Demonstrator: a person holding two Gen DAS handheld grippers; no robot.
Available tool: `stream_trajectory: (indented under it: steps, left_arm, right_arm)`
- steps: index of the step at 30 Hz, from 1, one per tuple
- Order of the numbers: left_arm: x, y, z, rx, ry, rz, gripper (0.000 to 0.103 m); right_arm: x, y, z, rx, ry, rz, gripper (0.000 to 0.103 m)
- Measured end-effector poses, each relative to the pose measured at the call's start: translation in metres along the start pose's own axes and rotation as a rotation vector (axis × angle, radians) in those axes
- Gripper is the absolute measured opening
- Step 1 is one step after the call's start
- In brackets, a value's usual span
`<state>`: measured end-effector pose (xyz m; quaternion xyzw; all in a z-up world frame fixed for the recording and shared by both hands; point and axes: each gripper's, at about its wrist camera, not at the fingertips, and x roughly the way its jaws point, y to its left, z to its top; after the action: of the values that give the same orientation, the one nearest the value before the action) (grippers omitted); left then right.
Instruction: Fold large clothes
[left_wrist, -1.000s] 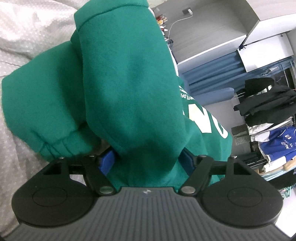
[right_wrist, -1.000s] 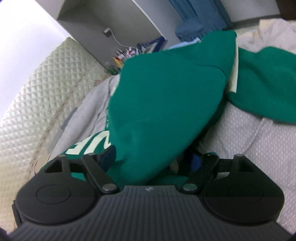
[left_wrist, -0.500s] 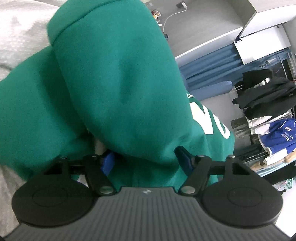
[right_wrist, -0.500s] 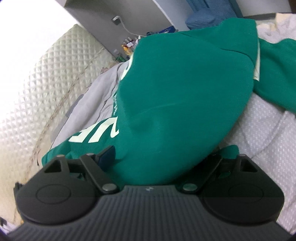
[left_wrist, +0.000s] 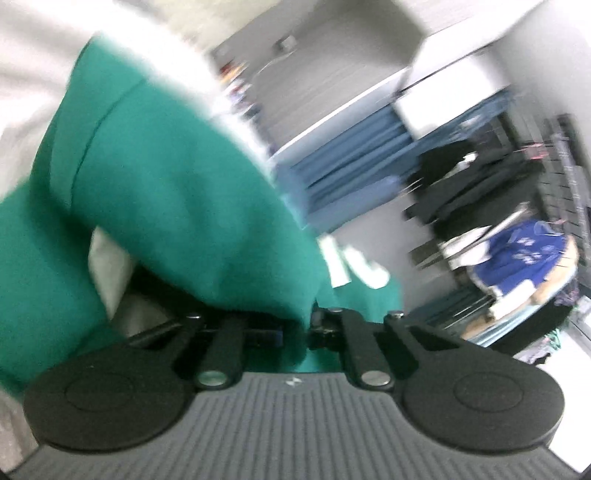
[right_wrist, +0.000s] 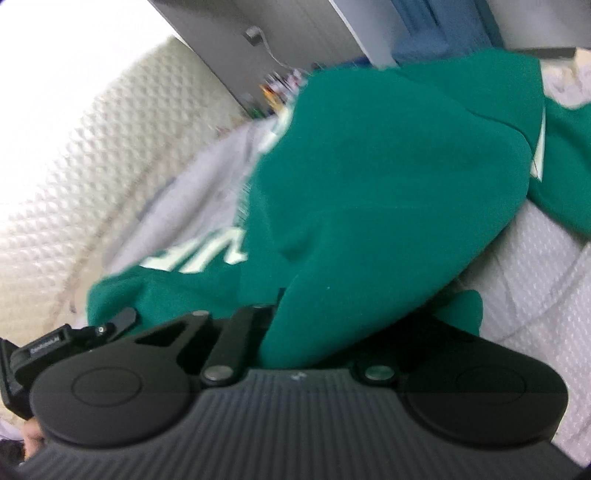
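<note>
Since 1 second ago: both sets of jaws, then spread wide around green cloth, have drawn in and now pinch it; the left view has gone blurred and tilted, with more of the room showing.
Bed cover: white and dotted, spread under the garment, bare at the right of the right view.
Headboard: pale and quilted, behind the bed at the left of the right view.
Green sweatshirt: heaped on the bed cover, folded over itself, filling the middle of both views; white letters show on a lower layer at the left of the right view.
Long axis: in the right view the top fold runs from the gripper at the bottom up and rightward toward its far edge; in the left view it runs from the gripper up and to the left, ending in a banded hem.
Clothes rack: dark and blue garments, far right of the left view, well apart from the sweatshirt.
Left gripper: jaws closing, pinching a fold of the sweatshirt.
Right gripper: jaws drawn together, pinching the near edge of the sweatshirt; its pads are hidden by cloth.
</note>
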<state>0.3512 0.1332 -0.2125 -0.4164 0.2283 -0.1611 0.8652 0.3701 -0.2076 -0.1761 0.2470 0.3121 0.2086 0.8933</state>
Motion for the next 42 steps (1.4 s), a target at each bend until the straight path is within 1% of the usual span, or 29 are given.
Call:
stream_trajectory:
  steps: [2, 5, 7, 10, 12, 13, 14, 15, 16, 20, 23, 26, 28, 30, 34, 36, 38, 40, 42]
  left_arm:
    - [-0.011, -0.009, 0.000, 0.032, -0.042, -0.043, 0.010]
    - [-0.028, -0.022, -0.002, 0.060, -0.083, -0.085, 0.008]
    - [-0.044, -0.034, -0.006, 0.107, -0.118, -0.111, 0.008]
    - [-0.069, -0.057, -0.019, 0.151, -0.154, -0.146, 0.008]
    - [-0.091, -0.076, -0.026, 0.203, -0.191, -0.167, 0.008]
    - [-0.102, -0.085, -0.027, 0.209, -0.216, -0.187, 0.008]
    - [-0.113, -0.093, -0.028, 0.209, -0.235, -0.210, 0.008]
    - [-0.123, -0.105, -0.026, 0.212, -0.255, -0.226, 0.008]
    - [-0.131, -0.115, -0.024, 0.220, -0.264, -0.228, 0.008]
    - [-0.157, -0.170, -0.005, 0.312, -0.294, -0.227, 0.008]
    - [-0.181, -0.215, 0.019, 0.372, -0.331, -0.228, 0.008]
    - [-0.210, -0.260, 0.047, 0.403, -0.384, -0.261, 0.008]
    - [-0.232, -0.297, 0.067, 0.433, -0.418, -0.275, 0.008]
    - [-0.248, -0.332, 0.081, 0.476, -0.449, -0.279, 0.008]
    - [-0.289, -0.390, 0.108, 0.522, -0.504, -0.333, 0.008]
    - [-0.308, -0.420, 0.117, 0.565, -0.539, -0.341, 0.008]
    - [-0.321, -0.441, 0.128, 0.580, -0.554, -0.343, 0.008]
    - [-0.326, -0.456, 0.138, 0.586, -0.560, -0.335, 0.008]
    - [-0.323, -0.462, 0.147, 0.595, -0.568, -0.309, 0.008]
  right_arm:
    - [-0.019, 0.005, 0.002, -0.019, -0.061, 0.042, 0.012]
    - [-0.049, 0.013, 0.005, -0.028, -0.136, 0.099, 0.012]
    - [-0.070, 0.019, 0.007, -0.034, -0.186, 0.141, 0.011]
    - [-0.103, 0.027, 0.012, -0.022, -0.244, 0.215, 0.011]
    - [-0.123, 0.033, 0.016, -0.022, -0.274, 0.258, 0.011]
    - [-0.135, 0.037, 0.019, -0.032, -0.290, 0.269, 0.011]
    - [-0.135, 0.037, 0.019, -0.032, -0.290, 0.269, 0.011]
    - [-0.148, 0.043, 0.024, -0.047, -0.306, 0.270, 0.011]
    - [-0.166, 0.060, 0.037, -0.071, -0.330, 0.278, 0.011]
    - [-0.215, 0.099, 0.072, -0.169, -0.408, 0.298, 0.011]
    - [-0.248, 0.131, 0.105, -0.214, -0.456, 0.312, 0.011]
    - [-0.284, 0.166, 0.131, -0.270, -0.511, 0.331, 0.011]
    - [-0.306, 0.189, 0.147, -0.313, -0.545, 0.337, 0.011]
    - [-0.333, 0.209, 0.161, -0.351, -0.581, 0.344, 0.011]
    - [-0.376, 0.246, 0.185, -0.399, -0.646, 0.367, 0.012]
    - [-0.388, 0.263, 0.197, -0.424, -0.676, 0.367, 0.012]
    - [-0.395, 0.273, 0.207, -0.408, -0.674, 0.364, 0.012]
    - [-0.390, 0.280, 0.219, -0.388, -0.655, 0.348, 0.012]
    - [-0.373, 0.288, 0.225, -0.410, -0.643, 0.309, 0.012]
